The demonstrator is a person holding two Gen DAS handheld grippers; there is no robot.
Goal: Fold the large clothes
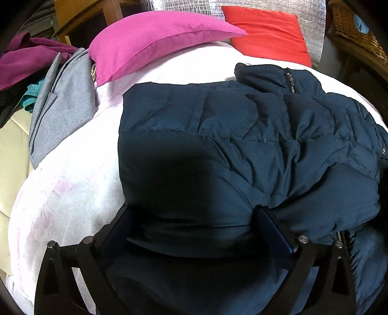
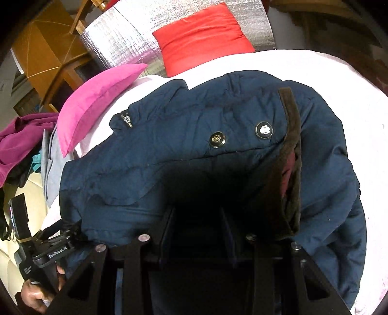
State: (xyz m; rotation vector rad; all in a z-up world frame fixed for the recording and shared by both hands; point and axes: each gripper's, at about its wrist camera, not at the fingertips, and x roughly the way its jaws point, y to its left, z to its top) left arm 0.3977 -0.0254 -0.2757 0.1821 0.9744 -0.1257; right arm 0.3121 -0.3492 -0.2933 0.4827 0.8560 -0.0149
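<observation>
I counted one navy puffer jacket (image 1: 242, 145), two pillows, two metal snap buttons, and two grippers, one in each view. The jacket lay spread on a pale pink fleecy blanket (image 1: 68, 193), quilted and crumpled, its shell smooth with a slight sheen. In the right wrist view, the two round snap buttons (image 2: 217, 139) sat side by side near a dark brown velvety collar band (image 2: 292, 155) with a dark red lining showing beside it. A short zipper end (image 1: 290, 82) showed at the far edge of the jacket.

The magenta pillow (image 1: 155, 41) and the red pillow (image 1: 269, 34) rested at the far end of the blanket, against a silver foil-like quilted sheet (image 1: 312, 21). To the left lay a grey garment (image 1: 65, 106) and a heap of purple cloth (image 1: 26, 60), partly cut off by the frame.

The left gripper (image 1: 191, 227) had its fingers spread wide, a fold of the jacket lying between them without being pinched. The right gripper (image 2: 197, 232) had its fingers partly closed, the gap between them lost in deep shadow over the jacket; I could not tell whether they pinched cloth. At the lower left of the right wrist view, a hand (image 2: 36, 294) held the other gripper's handle, mostly cropped.
</observation>
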